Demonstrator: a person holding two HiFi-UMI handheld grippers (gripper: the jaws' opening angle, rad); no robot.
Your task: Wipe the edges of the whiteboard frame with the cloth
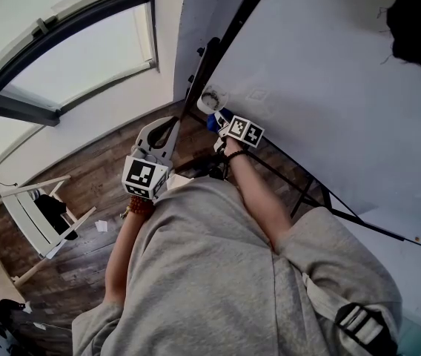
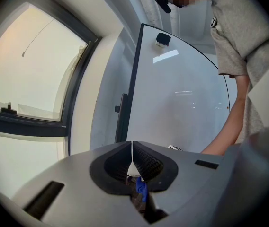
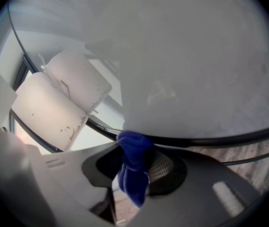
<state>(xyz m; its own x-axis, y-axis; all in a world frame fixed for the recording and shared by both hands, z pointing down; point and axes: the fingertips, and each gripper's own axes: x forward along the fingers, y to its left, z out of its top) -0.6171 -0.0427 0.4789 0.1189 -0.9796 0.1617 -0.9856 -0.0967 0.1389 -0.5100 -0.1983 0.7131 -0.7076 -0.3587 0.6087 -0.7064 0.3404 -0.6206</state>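
Note:
The whiteboard (image 1: 322, 73) fills the right of the head view, its black frame (image 1: 218, 50) running down to the lower left corner. My right gripper (image 1: 223, 127) is at that corner, shut on a blue cloth (image 1: 213, 121). In the right gripper view the blue cloth (image 3: 133, 167) hangs between the jaws and its top touches the black frame (image 3: 210, 138). My left gripper (image 1: 160, 136) hovers just left of the board, apart from it. Its jaws are shut on nothing in the left gripper view (image 2: 132, 148), facing the frame's upright edge (image 2: 132, 89).
A white folding chair (image 1: 36, 213) stands on the wooden floor at lower left. A curved window (image 1: 62, 43) lies behind. A black object (image 1: 418, 21) sticks to the board. A white fitting (image 1: 211, 99) sits at the board's corner. Black stand bars (image 1: 307, 191) run under the board.

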